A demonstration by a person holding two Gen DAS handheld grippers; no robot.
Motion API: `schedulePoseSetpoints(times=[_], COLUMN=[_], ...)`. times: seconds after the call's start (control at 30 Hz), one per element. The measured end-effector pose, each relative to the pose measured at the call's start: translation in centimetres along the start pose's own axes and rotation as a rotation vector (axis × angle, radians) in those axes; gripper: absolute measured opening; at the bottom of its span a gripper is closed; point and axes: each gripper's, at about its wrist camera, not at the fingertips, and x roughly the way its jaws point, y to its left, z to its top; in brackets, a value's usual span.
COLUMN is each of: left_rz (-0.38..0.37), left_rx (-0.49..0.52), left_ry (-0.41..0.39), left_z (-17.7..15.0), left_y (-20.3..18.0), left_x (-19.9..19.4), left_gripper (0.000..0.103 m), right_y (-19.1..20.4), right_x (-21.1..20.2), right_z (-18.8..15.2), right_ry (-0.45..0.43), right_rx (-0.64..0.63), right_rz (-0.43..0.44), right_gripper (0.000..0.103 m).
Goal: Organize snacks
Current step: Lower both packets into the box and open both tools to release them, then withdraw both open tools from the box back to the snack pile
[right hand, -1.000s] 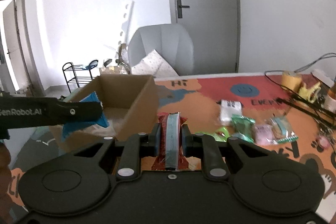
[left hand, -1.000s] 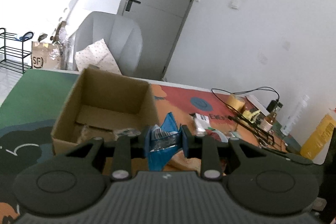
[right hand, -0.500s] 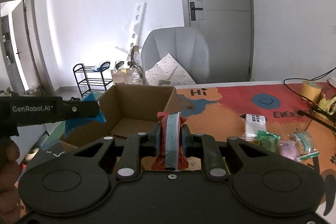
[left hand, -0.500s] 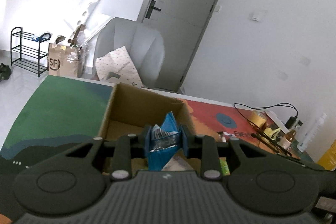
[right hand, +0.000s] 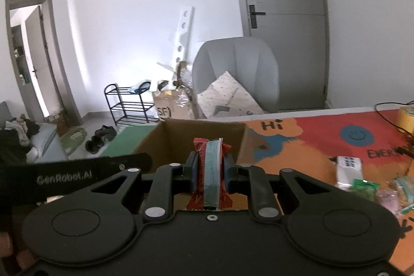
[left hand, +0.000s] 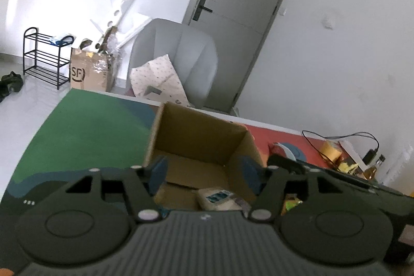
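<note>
Snacks are split between two places: some lie inside the open brown cardboard box point(left hand: 199, 144), and a loose cluster sits on the colourful printed tabletop point(right hand: 318, 144) off to the right. In the left wrist view the left gripper point(left hand: 203, 172) hangs over the near edge of the box with its jaws spread wide and nothing between the blue pads point(left hand: 157, 172); below and between them, a pale packet with a blue-green label point(left hand: 216, 198) lies on the box floor beside some other wrappers that are too blurred to tell apart. The right gripper point(right hand: 209, 170) has its jaws clenched on a red snack packet with a pale blue-grey centre strip point(right hand: 209, 172), held upright on its edge, just in front of the near wall of the same box. In the right wrist view the left gripper's black arm, lettered "GenRobot.AI", reaches in from the left at about the height of the box's rim. To the right on the tabletop lie a white packet with dark print point(right hand: 348, 168), a green wrapped snack point(right hand: 364, 186) and a pink one point(right hand: 385, 197), close together and well apart from the box. A roll of yellow tape point(right hand: 406, 115) and black cables point(left hand: 339, 136) sit at the far right edge. Behind the tabletop stand a grey armchair point(right hand: 235, 74) holding a dotted cushion point(right hand: 227, 97), a brown carton marked "SF" point(left hand: 89, 71) and a black wire shoe rack point(left hand: 42, 56) on the floor.
</note>
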Motion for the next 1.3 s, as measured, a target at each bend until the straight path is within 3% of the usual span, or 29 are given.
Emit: schedulePoseSetpoints(times=[0.17, 0.33, 0.47, 0.6, 0.67, 0.9, 1.3], left_rz=[0.024, 0.030, 0.009, 0.005, 0.009, -0.005, -0.025], left_rx=[-0.048, -0.048, -0.035, -0.012, -0.004, 0.021, 0.111], left_ry=[-0.012, -0.021, -0.005, -0.004, -0.007, 0.007, 0.038], left_z=[0.5, 0.5, 0.2, -0.1, -0.3, -0.6, -1.8], left_y=[1.0, 0.9, 0.2, -0.7, -1.2, -3.1, -7.2], left_x=[-0.5, -1.0, -1.0, -1.1, -1.1, -0.5, 0.8], left_gripper=[0.075, 0.084, 0.086, 0.092, 0.094, 0.095, 0.100], right_y=[0.2, -0.6, -1.8, -3.2, -3.9, -6.2, -10.0], right_x=[0.7, 0.4, -0.4, -1.2, -1.8, -4.0, -6.3], right_z=[0.9, 0.6, 0.2, -0.4, -0.7, -1.9, -3.1], right_ry=[-0.009, -0.013, -0.002, -0.007, -0.006, -0.018, -0.012], right_rx=[0.040, 0.059, 0.102, 0.120, 0.133, 0.149, 0.167], right_rz=[0.060, 0.069, 0.063, 0.004, -0.015, -0.090, -0.224], right_gripper=[0.020, 0.043, 0.054, 0.070, 0.073, 0.098, 0.103])
